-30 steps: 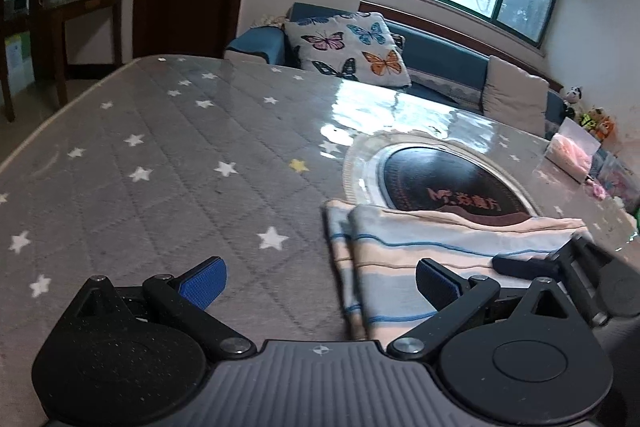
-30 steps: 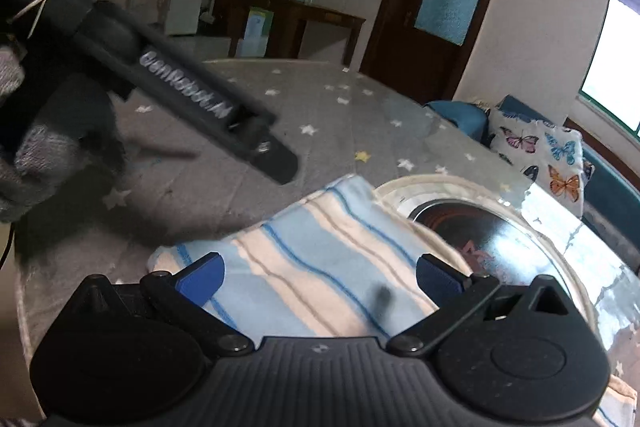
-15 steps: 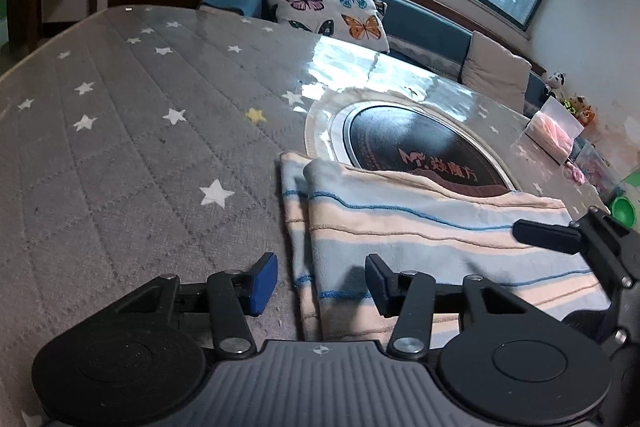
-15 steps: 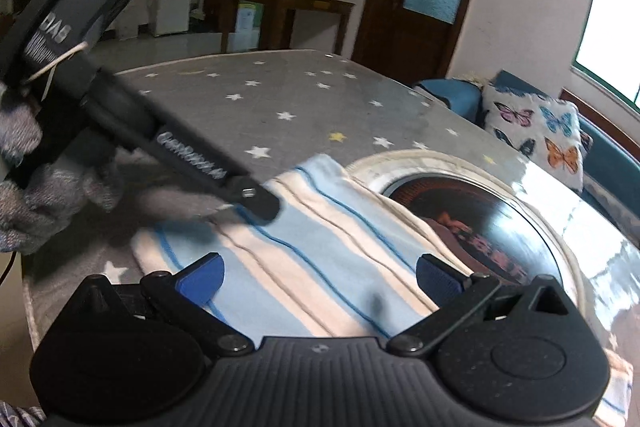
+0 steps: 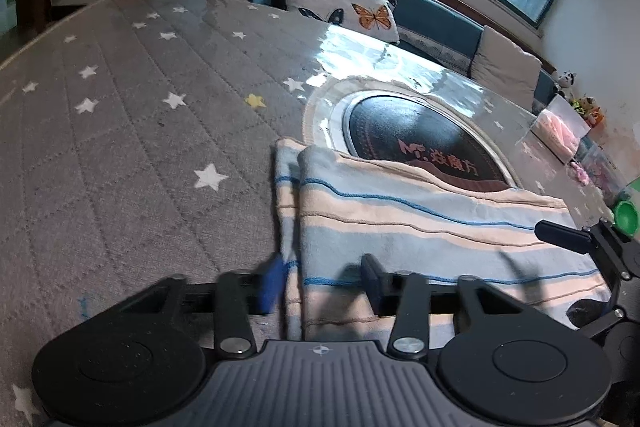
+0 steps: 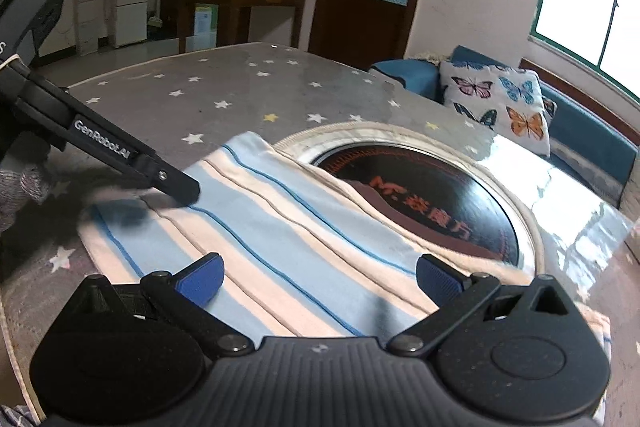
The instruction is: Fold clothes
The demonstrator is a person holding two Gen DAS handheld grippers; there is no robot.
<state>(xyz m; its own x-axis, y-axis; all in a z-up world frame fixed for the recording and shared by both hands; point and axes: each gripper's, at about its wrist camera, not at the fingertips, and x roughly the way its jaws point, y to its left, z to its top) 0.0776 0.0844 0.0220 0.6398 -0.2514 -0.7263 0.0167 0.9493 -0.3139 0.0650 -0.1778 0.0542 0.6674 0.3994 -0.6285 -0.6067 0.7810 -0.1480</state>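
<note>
Your left hand-held gripper (image 5: 322, 277), jaws partly apart, straddles the near-left corner of the folded blue-and-cream striped cloth (image 5: 420, 223) on the grey star-patterned counter (image 5: 120, 131), while your right hand-held gripper (image 6: 320, 279) hovers wide open; pinching one layer would undo the fold

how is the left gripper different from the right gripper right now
The left gripper has its jaws partly closed around the near edge of the striped cloth; the right gripper is spread wide with cloth only lying between its fingers. The left one's fingertip is motion-blurred; the right one's are sharp. Both have blue pads and sit low over the same cloth.
</note>
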